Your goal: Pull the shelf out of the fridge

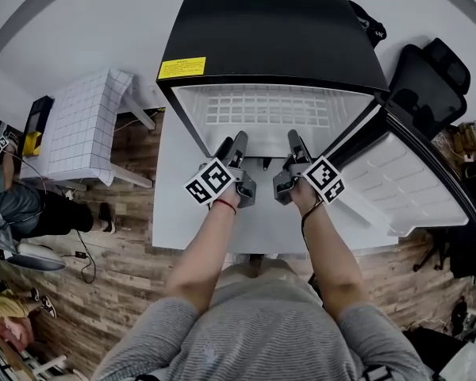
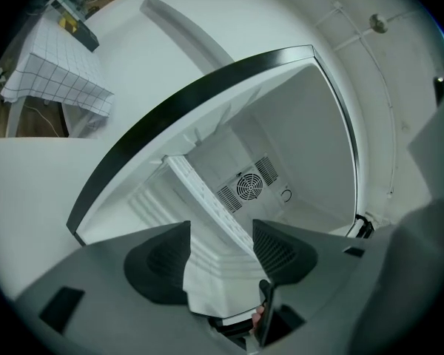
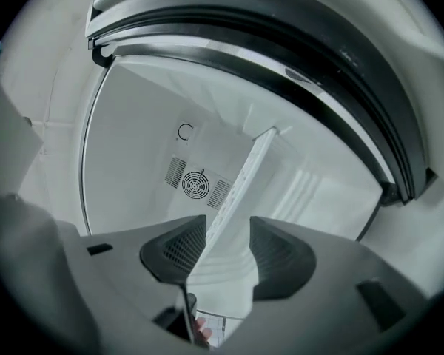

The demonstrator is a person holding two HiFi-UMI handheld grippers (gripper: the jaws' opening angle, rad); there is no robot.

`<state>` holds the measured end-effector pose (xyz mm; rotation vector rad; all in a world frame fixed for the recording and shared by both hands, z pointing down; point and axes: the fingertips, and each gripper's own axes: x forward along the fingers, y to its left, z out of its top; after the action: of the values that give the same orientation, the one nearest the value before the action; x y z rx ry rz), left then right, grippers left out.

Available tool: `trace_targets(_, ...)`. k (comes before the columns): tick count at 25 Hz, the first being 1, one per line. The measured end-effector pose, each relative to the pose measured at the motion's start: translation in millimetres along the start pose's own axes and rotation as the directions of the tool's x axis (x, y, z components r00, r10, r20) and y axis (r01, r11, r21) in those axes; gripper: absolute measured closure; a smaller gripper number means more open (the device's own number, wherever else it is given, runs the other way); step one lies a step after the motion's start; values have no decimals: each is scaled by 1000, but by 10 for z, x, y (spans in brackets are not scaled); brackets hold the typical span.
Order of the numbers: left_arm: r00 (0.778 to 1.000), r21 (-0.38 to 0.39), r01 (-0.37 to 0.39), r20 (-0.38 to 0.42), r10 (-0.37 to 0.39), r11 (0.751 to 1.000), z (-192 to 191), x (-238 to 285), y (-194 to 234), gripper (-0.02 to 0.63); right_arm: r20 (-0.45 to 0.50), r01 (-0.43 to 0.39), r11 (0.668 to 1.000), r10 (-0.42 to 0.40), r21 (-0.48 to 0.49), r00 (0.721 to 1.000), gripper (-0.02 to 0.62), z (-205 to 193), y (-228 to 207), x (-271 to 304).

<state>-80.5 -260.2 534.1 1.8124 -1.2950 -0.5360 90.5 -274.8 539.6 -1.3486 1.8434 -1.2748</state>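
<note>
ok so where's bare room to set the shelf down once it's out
Bare: the white tabletop left of the fridge and in front of it; also the fridge's black top, bar a yellow sticker. Crowded: the right side, with the open door and a black chair, and the shelf front, where left claw and right claw sit.

The top of your fridge is smooth black with a soft sheen. Its inner walls and the gridded shelf look like white, slightly glossy plastic. Your left gripper and right gripper are matt grey plastic, and their pads are dark and finely ribbed. The checked cloth is soft fabric, and the floor is wood planks.
</note>
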Motion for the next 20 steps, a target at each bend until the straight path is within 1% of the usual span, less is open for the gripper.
trace_targets(3,1000,29,2,-17,-1,1000,5,64,-14,353,-9,10,1000,-10,-6,1000,422,0,3,77)
trace_targets(10,1000,25,-26,-9,26,999,65,180,53,354,15,17,1000,-17,4,1000,422,94,-17,181)
trace_targets(13,1000,16,-25,4,24,1000,112,233,55,360,24,21,1000,-22,18,999,422,119,-28,218)
trace_targets(16,999,11,-34,0,34,999,128,288,89,362,33,23,999,-24,23,999,422,153,-26,260)
trace_targets(20,998,6,-57,4,57,998,140,306,172,446,51,30,999,-32,28,998,422,215,-46,265)
